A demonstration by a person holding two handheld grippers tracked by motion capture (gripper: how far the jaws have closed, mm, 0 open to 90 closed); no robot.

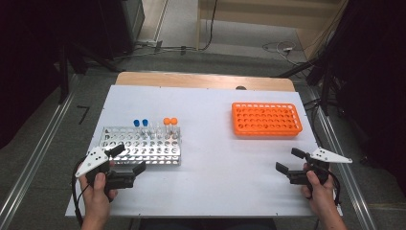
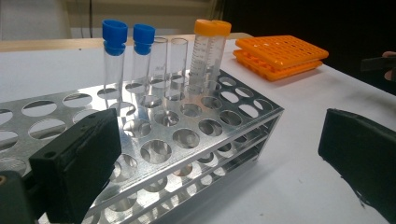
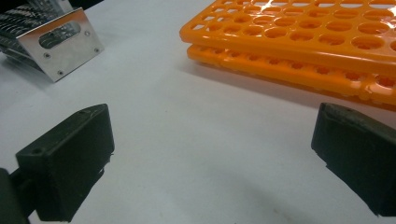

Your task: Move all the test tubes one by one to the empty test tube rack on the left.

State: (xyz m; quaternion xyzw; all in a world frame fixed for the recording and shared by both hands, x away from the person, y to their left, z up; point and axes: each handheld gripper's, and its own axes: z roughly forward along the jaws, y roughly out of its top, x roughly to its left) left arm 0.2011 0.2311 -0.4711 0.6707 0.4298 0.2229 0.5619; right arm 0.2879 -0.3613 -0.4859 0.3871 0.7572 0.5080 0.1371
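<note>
nothing has been moved yet, as far as the scene tells: the six tubes stand in the far rows of the shiny metal tube rack (image 1: 141, 145) at the left of the white table (image 1: 215, 163), and the orange plastic tube rack (image 1: 266, 118) at the far right holds none, so the whole transfer looks still to do. the left gripper (image 1: 128, 159) hovers at the near right corner of the metal rack, jaws spread wide and holding nothing; the right gripper (image 1: 289, 160) waits near the right edge of the table, well apart from the orange rack, jaws likewise wide and empty. the left gripper view gives what the high view blurs: two blue-capped clear tubes (image 2: 115, 58), two uncapped clear tubes (image 2: 159, 60) and two orange-capped graduated tubes (image 2: 204, 56), upright in neighbouring holes. the right gripper view shows the orange rack as two stacked perforated tiers, every visible hole bare, with the end plate of the metal rack at far left.
</note>
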